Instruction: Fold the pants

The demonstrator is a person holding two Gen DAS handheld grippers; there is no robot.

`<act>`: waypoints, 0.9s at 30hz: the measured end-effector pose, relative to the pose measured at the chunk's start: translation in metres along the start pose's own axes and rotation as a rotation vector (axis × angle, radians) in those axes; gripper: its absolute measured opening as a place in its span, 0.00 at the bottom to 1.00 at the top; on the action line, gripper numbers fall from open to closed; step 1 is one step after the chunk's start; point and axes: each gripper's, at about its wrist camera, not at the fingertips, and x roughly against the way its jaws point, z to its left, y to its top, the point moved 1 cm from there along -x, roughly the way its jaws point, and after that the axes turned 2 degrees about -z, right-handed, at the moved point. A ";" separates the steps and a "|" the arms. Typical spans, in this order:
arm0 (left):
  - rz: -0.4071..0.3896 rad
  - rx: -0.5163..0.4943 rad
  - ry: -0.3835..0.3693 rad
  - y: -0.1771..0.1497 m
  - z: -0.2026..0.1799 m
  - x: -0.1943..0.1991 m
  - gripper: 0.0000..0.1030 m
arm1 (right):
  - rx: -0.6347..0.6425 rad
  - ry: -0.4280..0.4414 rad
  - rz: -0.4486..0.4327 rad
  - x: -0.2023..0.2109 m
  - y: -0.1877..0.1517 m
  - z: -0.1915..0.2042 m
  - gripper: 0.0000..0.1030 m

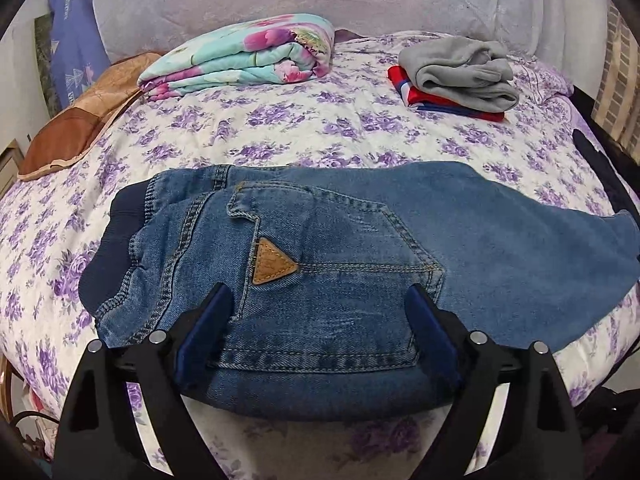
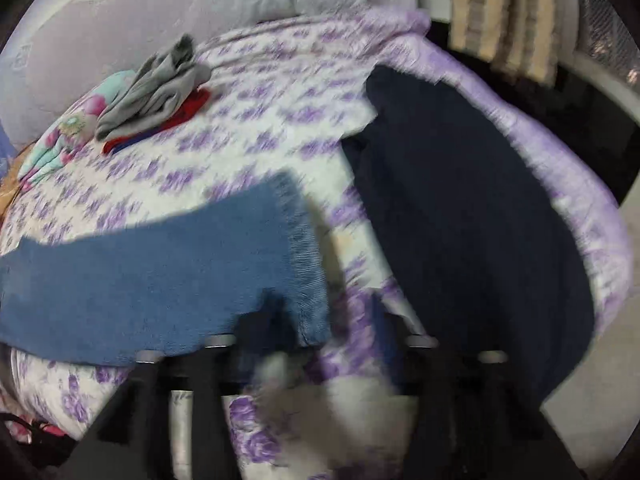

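A pair of blue jeans [image 1: 340, 264] lies folded lengthwise on the bed, waistband to the left, legs running right. A back pocket with a tan triangle patch [image 1: 272, 266] faces up. My left gripper [image 1: 320, 300] is open, its blue fingers [image 1: 208, 328] straddling the seat of the jeans at the near edge. In the blurred right wrist view the jeans' leg end [image 2: 180, 272] lies at the left. My right gripper [image 2: 328, 312] is open by the hem, holding nothing.
The bed has a purple-flowered cover [image 1: 280, 128]. A folded floral blanket [image 1: 244, 56] and a grey garment on a red one [image 1: 460, 72] lie at the back. A dark navy garment [image 2: 460, 216] lies at the bed's right edge. A brown pillow [image 1: 76, 128] sits left.
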 end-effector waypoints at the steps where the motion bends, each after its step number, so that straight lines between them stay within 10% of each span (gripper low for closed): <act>1: -0.004 -0.002 0.000 0.001 0.000 0.004 0.84 | -0.017 -0.048 -0.056 0.015 0.010 -0.006 0.66; 4: -0.045 -0.019 -0.004 0.004 -0.005 0.024 0.84 | -0.009 -0.088 -0.187 0.045 0.037 -0.002 0.66; 8: -0.069 -0.154 0.037 0.004 -0.029 0.030 0.90 | 0.189 0.442 -0.027 0.038 0.087 0.106 0.65; 12: 0.046 -0.142 0.054 -0.018 -0.027 -0.017 0.93 | 0.442 0.656 0.096 -0.004 0.096 0.258 0.61; 16: 0.007 -0.114 0.058 -0.019 -0.026 -0.013 0.93 | 0.561 0.705 0.261 -0.064 0.083 0.363 0.55; 18: 0.007 -0.099 0.048 -0.017 -0.024 -0.012 0.93 | 0.620 0.690 0.343 -0.088 0.063 0.399 0.08; 19: 0.006 -0.104 0.049 -0.017 -0.024 -0.012 0.93 | 0.654 0.696 0.387 -0.095 0.054 0.410 0.05; 27: -0.003 -0.122 0.066 -0.015 -0.031 -0.015 0.95 | 0.670 0.656 0.276 -0.099 0.030 0.411 0.11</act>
